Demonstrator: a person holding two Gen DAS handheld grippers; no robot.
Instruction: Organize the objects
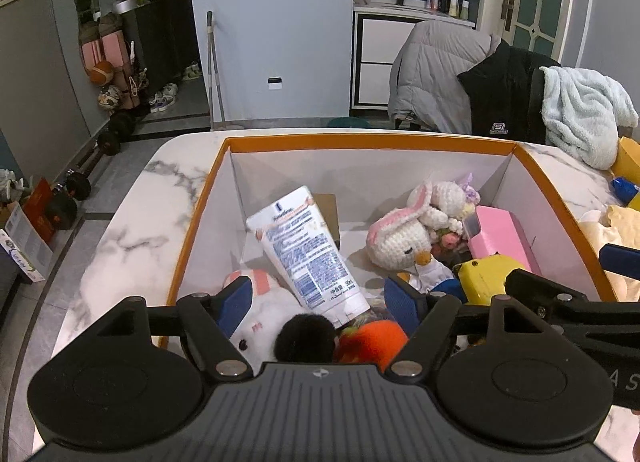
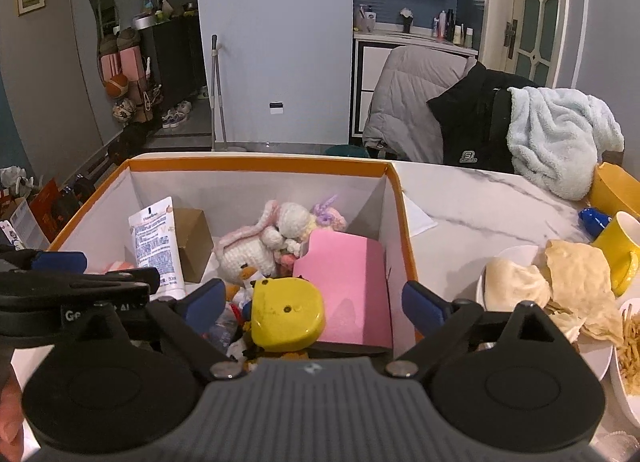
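Right now both grippers hang over the orange-rimmed box (image 1: 420, 141) on the marble desk (image 1: 132, 222). Left hand-held gripper (image 1: 320, 302) spread, nothing pinched; white tube (image 1: 308, 254) leans inside w/ crochet duck (image 1: 400, 238). Right hand-held gripper (image 2: 316, 302) spread too, above yellow toy (image 2: 286, 316) & pink box (image 2: 348, 286).

I see an orange-rimmed box (image 1: 224, 166) full of things. A white tube (image 1: 308, 250) leans tilted inside. A knitted duck (image 1: 400, 238) lies near a pink box (image 1: 500, 238). A yellow toy (image 2: 286, 312) sits beside it.
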